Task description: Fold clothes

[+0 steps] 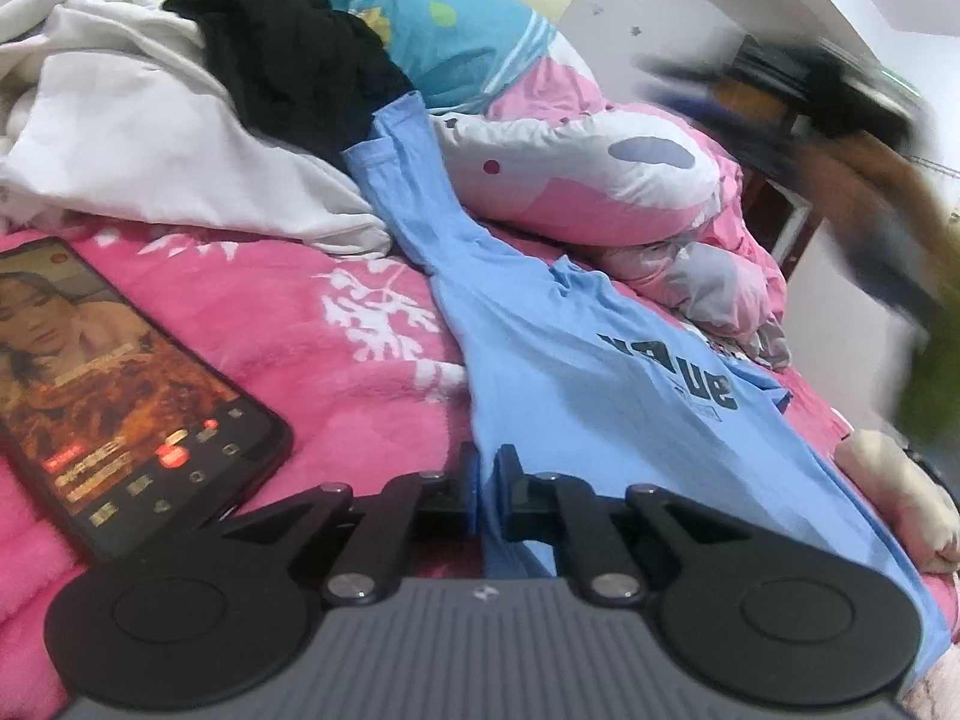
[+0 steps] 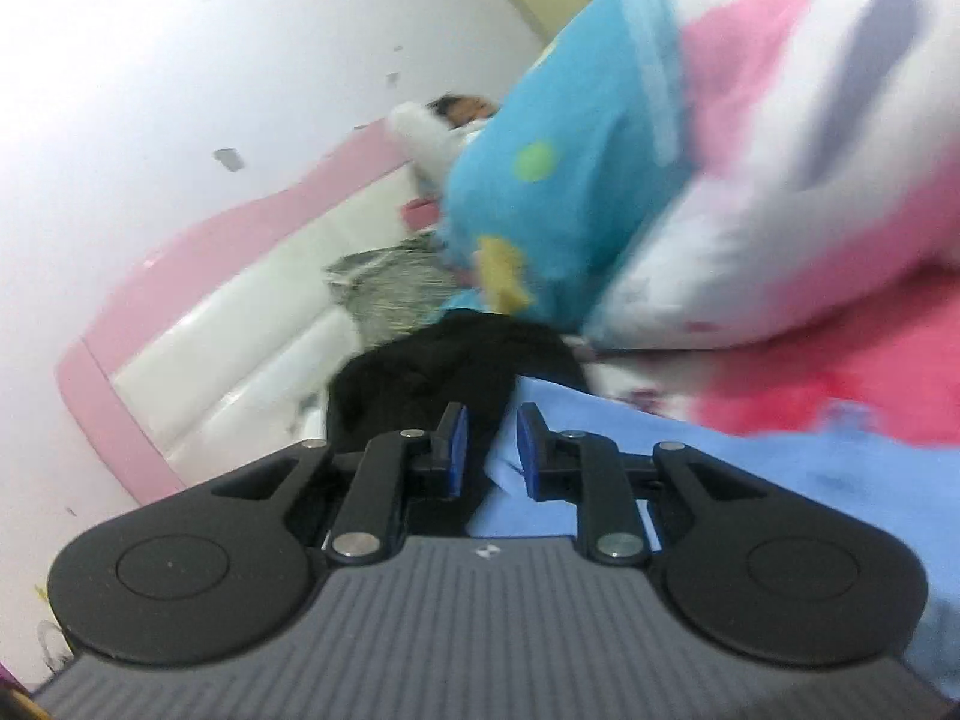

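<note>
A light blue T-shirt [image 1: 570,372] with dark lettering lies stretched out on a pink blanket [image 1: 300,372], one sleeve reaching up toward a black garment [image 1: 300,72]. My left gripper [image 1: 487,462] is shut on the shirt's near edge, with blue fabric pinched between the fingers. In the left wrist view my right gripper [image 1: 780,96] is a blurred shape in the air at upper right. In its own view the right gripper [image 2: 492,438] is open, hovering over the blue shirt [image 2: 780,480] and the black garment [image 2: 432,372], with nothing gripped.
A lit phone [image 1: 120,384] lies on the blanket at left. A white garment [image 1: 150,138] is heaped behind it. A bulky pink, white and blue quilt [image 1: 540,138] fills the back right. A hand [image 1: 900,492] rests at the right edge. A pink headboard [image 2: 180,330] stands beyond.
</note>
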`<state>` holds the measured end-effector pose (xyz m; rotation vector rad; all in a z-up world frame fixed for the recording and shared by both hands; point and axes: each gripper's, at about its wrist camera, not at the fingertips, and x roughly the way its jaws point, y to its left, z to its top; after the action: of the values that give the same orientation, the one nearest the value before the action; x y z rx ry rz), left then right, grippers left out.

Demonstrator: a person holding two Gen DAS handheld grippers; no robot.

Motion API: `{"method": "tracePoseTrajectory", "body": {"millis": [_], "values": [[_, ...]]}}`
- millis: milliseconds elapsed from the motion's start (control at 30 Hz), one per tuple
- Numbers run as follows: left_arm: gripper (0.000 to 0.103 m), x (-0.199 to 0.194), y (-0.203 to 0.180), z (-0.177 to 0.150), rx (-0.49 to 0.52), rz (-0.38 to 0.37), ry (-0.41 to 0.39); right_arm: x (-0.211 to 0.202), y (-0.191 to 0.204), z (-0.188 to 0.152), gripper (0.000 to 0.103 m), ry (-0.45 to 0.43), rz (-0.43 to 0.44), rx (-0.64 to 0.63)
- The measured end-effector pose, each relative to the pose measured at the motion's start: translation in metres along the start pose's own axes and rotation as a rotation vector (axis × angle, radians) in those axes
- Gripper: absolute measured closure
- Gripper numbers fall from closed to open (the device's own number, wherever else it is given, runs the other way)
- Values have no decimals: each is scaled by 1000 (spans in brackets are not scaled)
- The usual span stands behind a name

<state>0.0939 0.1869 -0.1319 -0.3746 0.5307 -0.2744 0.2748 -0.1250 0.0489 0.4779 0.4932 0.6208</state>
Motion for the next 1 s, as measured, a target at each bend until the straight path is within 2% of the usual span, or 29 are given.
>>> {"method": "tracePoseTrajectory", "body": {"millis": [100,200,300,333,400,467,533,600,700,733,767,833,933,1000], "values": [[96,-8,3,-1,-15,15,15,-94,-9,-18,85,-15,-136,-29],[96,-17,-3,-4,32,64,22,-181,-22,-57,85,-32,-350,-21],[96,-31,-14,-7,96,105,32,-251,-46,-99,84,-63,-496,77],[95,-37,-17,-8,115,113,37,-269,-53,-112,83,-79,-521,112],[83,-47,-21,-11,129,98,64,-303,-67,-138,83,-109,-569,182],[59,-56,-25,-15,140,75,93,-317,-79,-156,83,-121,-568,234],[50,-61,-33,-20,171,78,109,-331,-91,-174,78,-133,-566,286],[50,-64,-44,-26,203,106,126,-333,-98,-186,76,-130,-555,311],[55,-67,-54,-33,199,143,147,-344,-100,-196,76,-145,-532,318],[70,-68,-56,-34,190,157,152,-347,-101,-199,76,-150,-525,320],[94,-70,-56,-35,172,172,157,-350,-102,-202,76,-155,-517,323],[98,-74,-58,-34,136,197,166,-357,-103,-209,75,-165,-502,327],[99,-85,-57,-28,76,211,188,-367,-106,-219,73,-180,-479,334],[98,-85,-50,-28,47,217,232,-374,-108,-225,72,-190,-463,339]]}}
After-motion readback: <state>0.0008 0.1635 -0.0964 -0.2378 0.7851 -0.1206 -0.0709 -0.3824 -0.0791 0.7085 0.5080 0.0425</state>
